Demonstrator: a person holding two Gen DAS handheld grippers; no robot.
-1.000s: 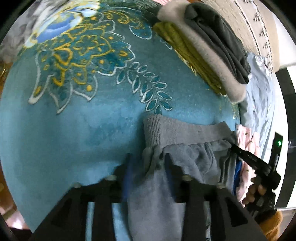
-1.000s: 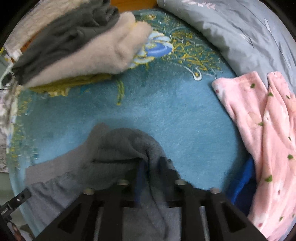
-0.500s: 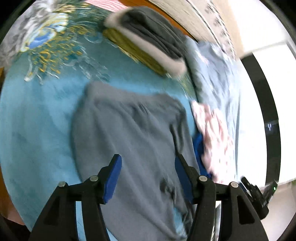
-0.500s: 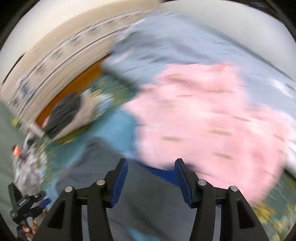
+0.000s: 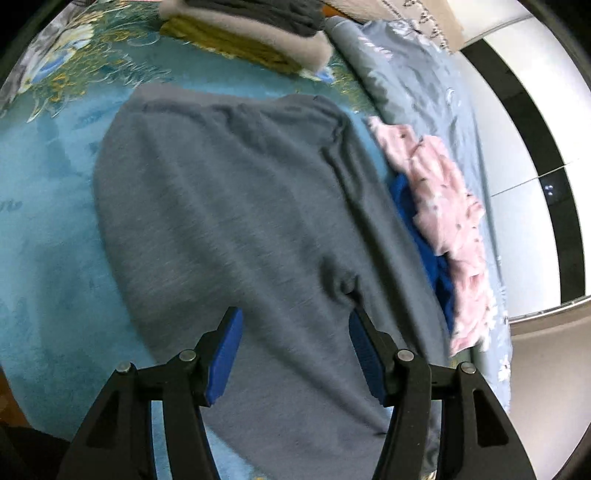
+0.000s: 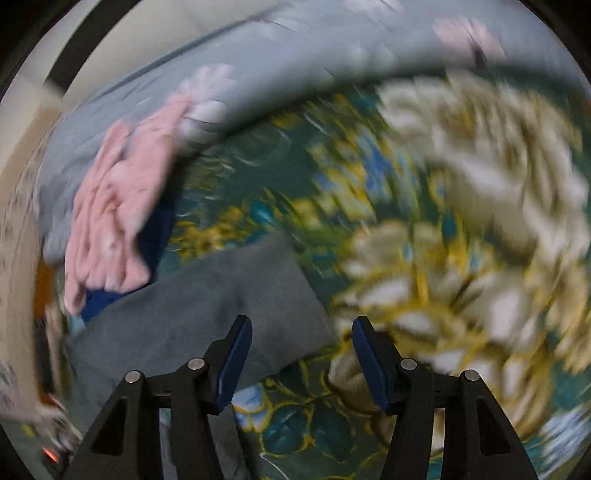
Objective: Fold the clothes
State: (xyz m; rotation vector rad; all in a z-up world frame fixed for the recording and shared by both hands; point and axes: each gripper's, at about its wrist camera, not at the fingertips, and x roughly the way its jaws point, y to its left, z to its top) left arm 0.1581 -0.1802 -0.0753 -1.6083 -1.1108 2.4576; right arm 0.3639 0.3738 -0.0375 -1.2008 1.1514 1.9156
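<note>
A: We've got the grey sweatpants [image 5: 236, 206] spread out flat on the teal floral blanket [image 5: 48, 236] now, waistband up at twelve o'clock in the left wrist view, the legs running down toward six under our left gripper [image 5: 295, 345].

B: Flat, one soft crease near the crotch seam. Our left jaws stand apart, blue pads clear on both sides, nothing pinched; the cloth just lies below them.

A: At three o'clock of the pants sits the pink spotted garment [image 5: 439, 206] on something blue [image 5: 424, 236], touching the pants' edge. At twelve, the folded stack [image 5: 251, 33]: dark grey on beige on mustard.

B: The right wrist view is badly smeared. Our right gripper [image 6: 301, 350] is over the blanket's flower pattern, with a corner of the sweatpants [image 6: 207, 314] at nine o'clock from the fingers.

A: And our right jaws are opening, with nothing between them.

B: Big change from a second ago: back then both grippers had the grey fabric bunched up and pinched, the waistband scrunched. We've let go on both sides, and the pants now lie smoothed out.

A: The right gripper has swung far across, from the pants toward the flowered edge.
</note>
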